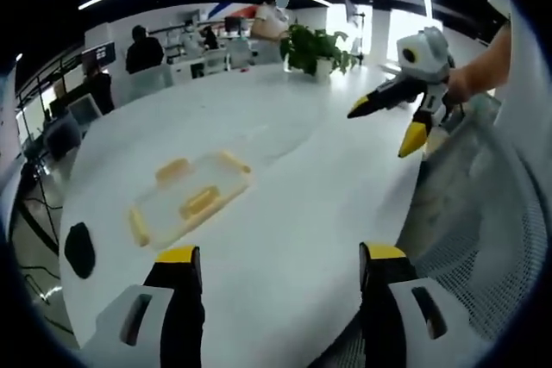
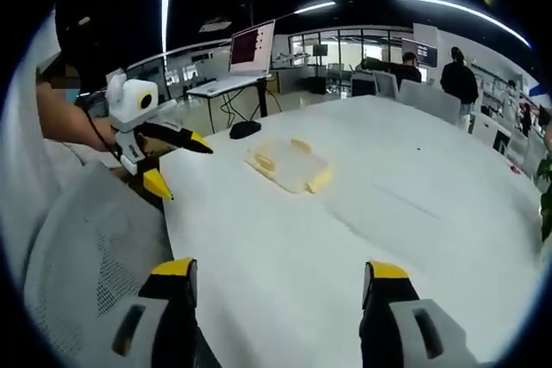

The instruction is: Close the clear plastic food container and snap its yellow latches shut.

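Observation:
A clear plastic food container (image 1: 190,200) with yellow latches on its sides lies flat on the white table (image 1: 319,178), apart from both grippers. Whether its lid is pressed down I cannot tell. My left gripper (image 1: 280,256) is open over the near table edge, with the container ahead and to the left of its jaws. The right gripper (image 1: 384,131) hangs open in the air at the right, held by a hand. In the right gripper view the container (image 2: 289,164) sits mid-table, my right gripper (image 2: 280,271) is open and empty, and the left gripper (image 2: 184,170) is open at the left.
A flat black object (image 1: 79,249) (image 2: 245,129) lies near the table's edge beyond the container. A grey mesh chair back (image 1: 483,213) (image 2: 95,247) stands at the near edge. A potted plant (image 1: 315,49), a laptop (image 2: 250,45) and people (image 1: 142,49) are far off.

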A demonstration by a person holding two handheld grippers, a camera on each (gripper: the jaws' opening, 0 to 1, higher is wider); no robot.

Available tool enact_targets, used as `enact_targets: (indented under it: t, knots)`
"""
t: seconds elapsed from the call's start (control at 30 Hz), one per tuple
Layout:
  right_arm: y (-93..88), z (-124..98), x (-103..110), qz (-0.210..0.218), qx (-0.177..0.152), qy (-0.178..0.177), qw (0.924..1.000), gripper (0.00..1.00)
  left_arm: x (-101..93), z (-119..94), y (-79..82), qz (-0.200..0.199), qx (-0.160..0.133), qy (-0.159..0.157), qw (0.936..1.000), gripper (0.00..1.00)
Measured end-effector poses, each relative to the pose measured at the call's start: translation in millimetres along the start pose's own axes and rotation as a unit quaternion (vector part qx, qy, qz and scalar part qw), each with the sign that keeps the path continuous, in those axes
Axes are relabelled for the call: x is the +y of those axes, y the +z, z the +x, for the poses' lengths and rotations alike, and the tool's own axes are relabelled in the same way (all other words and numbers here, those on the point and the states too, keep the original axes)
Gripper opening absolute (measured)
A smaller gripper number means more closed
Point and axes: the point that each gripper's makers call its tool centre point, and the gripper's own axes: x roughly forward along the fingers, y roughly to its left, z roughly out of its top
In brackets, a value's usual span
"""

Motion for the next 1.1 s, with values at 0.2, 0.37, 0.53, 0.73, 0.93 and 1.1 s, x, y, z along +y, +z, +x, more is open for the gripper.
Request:
enact_targets:
  t: [0.2, 0.37, 0.53, 0.73, 0.93, 1.1]
  knots:
    - [6.4, 11, 0, -0.004, 0.001, 0.006, 1.0000, 0.77, 4.3, 2, 1.2, -0.002, -0.002, -0.001, 1.0000, 0.73]
    - [12.7, 19, -1, 0.002, -0.002, 0.010, 0.9999, 0.77, 9.8, 3, 0.0, -0.004, 0.000, 0.001, 1.0000, 0.73]
    - [18.1, 28, 0, -0.015, 0.001, 0.017, 0.9998, 0.77, 16.4, 2, 0.0, -0.005, 0.002, 0.003, 1.0000, 0.73]
    - [20.3, 37, -2, -0.019, 0.005, 0.023, 0.9995, 0.76, 28.4, 1, -0.8, 0.001, 0.006, 0.006, 1.0000, 0.72]
    - [25.3, 43, -4, -0.013, 0.003, 0.025, 0.9996, 0.75, 38.9, 1, -1.0, 0.002, 0.007, 0.011, 0.9999, 0.73]
    - [28.1, 47, -6, -0.013, 0.004, 0.029, 0.9995, 0.75, 45.4, 2, -2.1, 0.003, 0.007, 0.011, 0.9999, 0.73]
